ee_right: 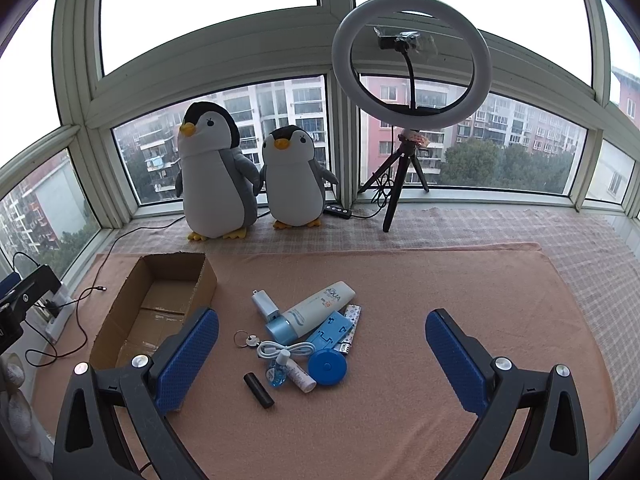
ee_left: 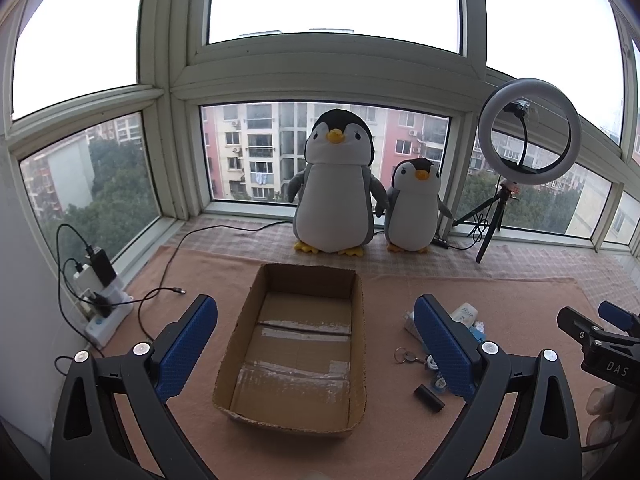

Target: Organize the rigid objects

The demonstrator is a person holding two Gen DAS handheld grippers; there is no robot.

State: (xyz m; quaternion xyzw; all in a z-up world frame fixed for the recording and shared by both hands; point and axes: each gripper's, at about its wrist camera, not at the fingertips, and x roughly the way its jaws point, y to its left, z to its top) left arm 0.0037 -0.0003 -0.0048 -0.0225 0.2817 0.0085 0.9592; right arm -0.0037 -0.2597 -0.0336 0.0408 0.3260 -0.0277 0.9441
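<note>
Where the pink cloth [ee_right: 400, 280] meets the window at the far left, a white charging block [ee_left: 106, 312] sits with black cables trailing from it. Next comes the left gripper [ee_left: 316, 340], jaws spread wide with nothing between them, hovering over the empty cardboard box [ee_left: 296, 360], which lies open-topped on the cloth. Just right of the box is the clutter: a key ring [ee_right: 245, 338], a black tube [ee_right: 259, 390], a coiled white cable [ee_right: 286, 349], a small blue bottle [ee_right: 279, 372], a white sunscreen tube [ee_right: 316, 308] lying across a blue folding stand [ee_right: 330, 330], and a round blue tape measure [ee_right: 327, 367]. The right gripper [ee_right: 322, 360] hangs above this pile, equally wide open and holding nothing. Behind, two plush penguins [ee_right: 216, 172] stand at the glass, with a ring light [ee_right: 412, 64] on its tripod to their right.
</note>
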